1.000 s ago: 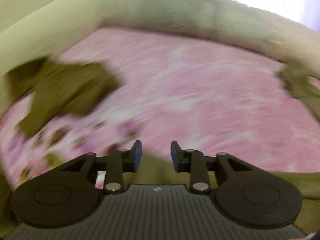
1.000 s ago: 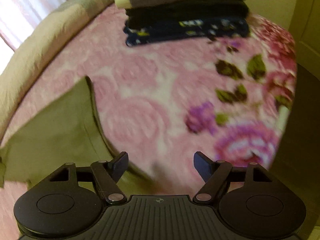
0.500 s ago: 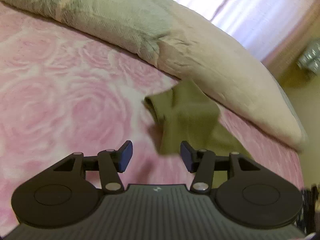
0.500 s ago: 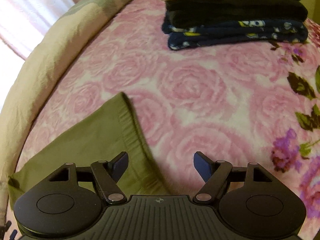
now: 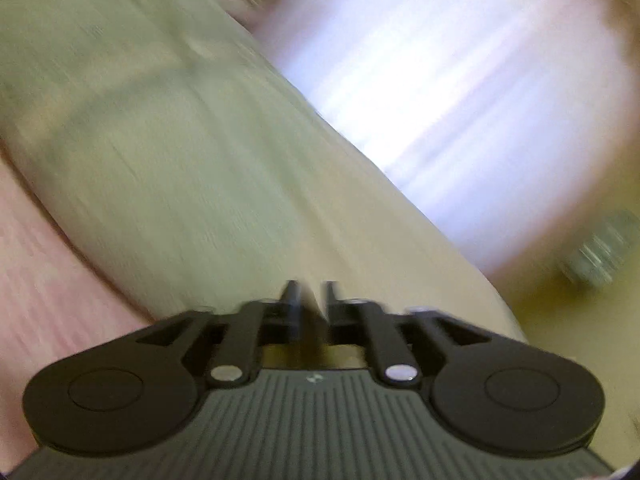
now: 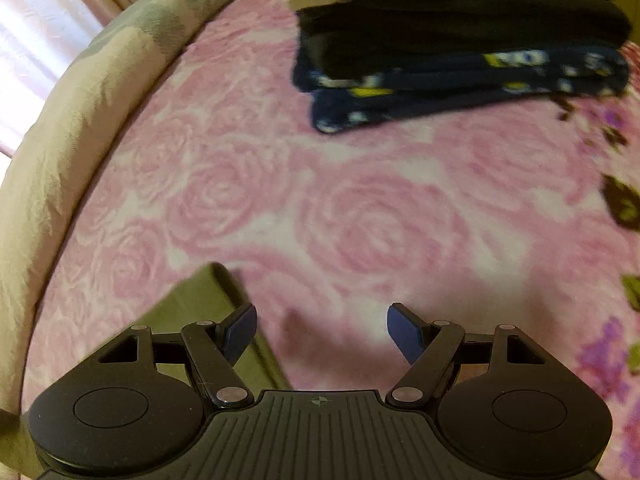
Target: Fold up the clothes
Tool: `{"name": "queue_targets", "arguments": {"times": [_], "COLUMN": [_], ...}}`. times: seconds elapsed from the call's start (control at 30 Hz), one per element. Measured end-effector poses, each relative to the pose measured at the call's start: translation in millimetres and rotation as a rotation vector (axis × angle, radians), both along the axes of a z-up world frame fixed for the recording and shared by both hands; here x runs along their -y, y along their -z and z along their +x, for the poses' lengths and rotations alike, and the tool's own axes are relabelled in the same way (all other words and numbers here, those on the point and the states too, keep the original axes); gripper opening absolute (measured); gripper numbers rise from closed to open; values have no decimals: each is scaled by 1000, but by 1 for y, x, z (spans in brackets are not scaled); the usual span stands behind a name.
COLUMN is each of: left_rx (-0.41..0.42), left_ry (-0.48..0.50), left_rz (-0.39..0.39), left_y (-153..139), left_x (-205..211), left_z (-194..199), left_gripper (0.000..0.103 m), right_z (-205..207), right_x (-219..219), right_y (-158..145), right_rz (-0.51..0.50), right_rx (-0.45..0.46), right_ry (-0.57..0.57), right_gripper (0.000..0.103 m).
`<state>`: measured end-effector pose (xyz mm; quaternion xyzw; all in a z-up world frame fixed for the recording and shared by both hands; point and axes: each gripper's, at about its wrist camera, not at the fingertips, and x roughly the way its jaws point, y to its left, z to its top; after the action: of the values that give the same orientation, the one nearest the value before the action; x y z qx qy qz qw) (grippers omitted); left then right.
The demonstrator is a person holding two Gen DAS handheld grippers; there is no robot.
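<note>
Left wrist view: heavily blurred. The left tongs [image 5: 313, 300] have their fingers close together and are closing; a thin pale sliver shows in the narrow gap, but whether anything is pinched there cannot be told. Ahead lies a long beige pillow [image 5: 192, 152] with a faint grey-green pattern, a strip of the pink bedspread [image 5: 44, 288] at the lower left, and a bright curtained window [image 5: 460, 100] behind.

Right wrist view: the right tongs [image 6: 322, 330] stand wide apart with nothing between them, hovering over the pink rose-patterned bedspread. The olive-green garment [image 6: 200, 308] lies flat on the bed at the lower left — its corner reaches just past the left finger [image 6: 240, 328], partly under it. Well apart, at the far side of the bed, sits a stack of folded clothes [image 6: 460, 60] — dark navy patterned pieces at the bottom, black above, grey on top. The pillow curves along the left edge.
</note>
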<state>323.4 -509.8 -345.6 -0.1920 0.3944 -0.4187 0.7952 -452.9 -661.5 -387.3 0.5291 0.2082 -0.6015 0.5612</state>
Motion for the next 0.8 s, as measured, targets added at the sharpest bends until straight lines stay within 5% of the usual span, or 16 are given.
{"name": "queue_targets", "arguments": {"times": [0.1,0.3,0.5,0.63,0.7,0.77,0.8], "left_rx": [-2,-191,-238,-182,-142,-74,-39], "left_ry": [-110,-56,-4,20,36,57,67], "left_rz": [114,244,165,81,58,69,74], "left_y": [13,81,104,97,90,83,79], "left_x": [-13,-55,-31,-4,6,12,14], "left_z": [23,6,8,16,18,19,19], "left_gripper": [41,42,47,47,40,2,2], "right_z": [12,22,31,28,28,31,32], "right_x": [6,-18,-37,-39,-38,-37,-36], "right_y": [4,-2,5,10,9,8,9], "right_rz": [2,-51,-12,4,3,-1,-2], "right_rx": [1,92,37,42,38,26,19], "right_ry": [-14,3,-30,5,1,-14,-18], "right_gripper": [75,75,75,75,75,75,75]}}
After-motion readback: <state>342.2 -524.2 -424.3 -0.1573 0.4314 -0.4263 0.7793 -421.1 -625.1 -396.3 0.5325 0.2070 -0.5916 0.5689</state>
